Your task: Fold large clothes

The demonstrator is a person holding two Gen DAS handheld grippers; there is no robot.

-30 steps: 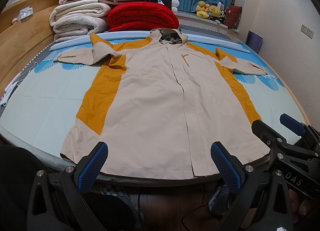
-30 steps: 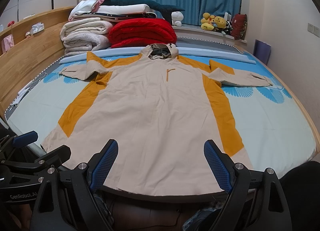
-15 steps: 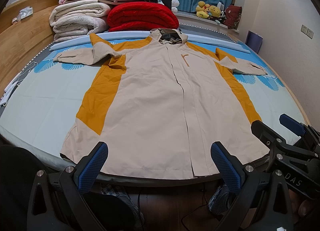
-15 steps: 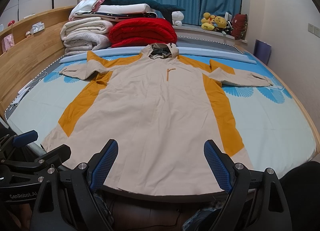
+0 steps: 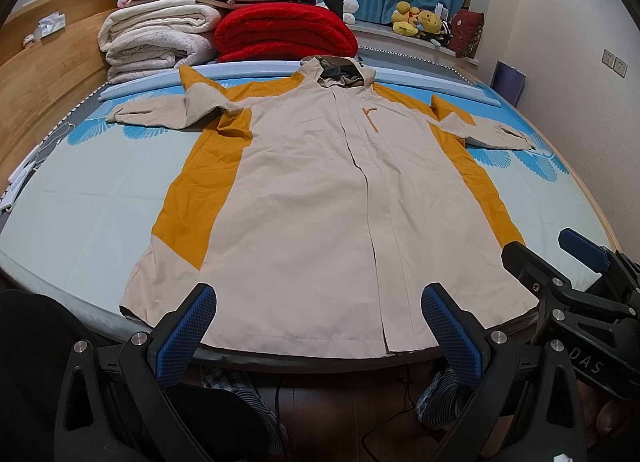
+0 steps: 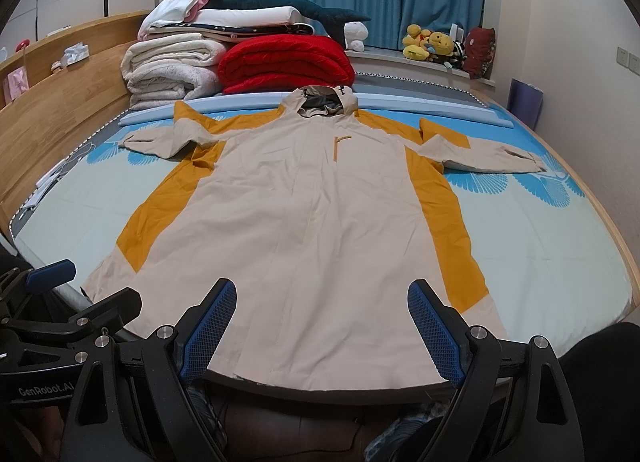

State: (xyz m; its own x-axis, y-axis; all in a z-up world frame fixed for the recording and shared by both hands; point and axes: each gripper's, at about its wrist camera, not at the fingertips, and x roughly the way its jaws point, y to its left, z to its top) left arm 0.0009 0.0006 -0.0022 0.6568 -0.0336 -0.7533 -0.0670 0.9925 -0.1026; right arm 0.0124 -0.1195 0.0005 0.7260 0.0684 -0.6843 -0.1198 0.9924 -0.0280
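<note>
Here a thin, smooth beige coat with mustard side panels lies flat and face up on the bed, sleeves spread wide, hood at the far end near a quilted red blanket. Its stitched hem hangs at the near edge of the mattress. Both the left gripper and the right gripper hover just short of that hem, ribbed blue pads spread wide, holding nothing.
</note>
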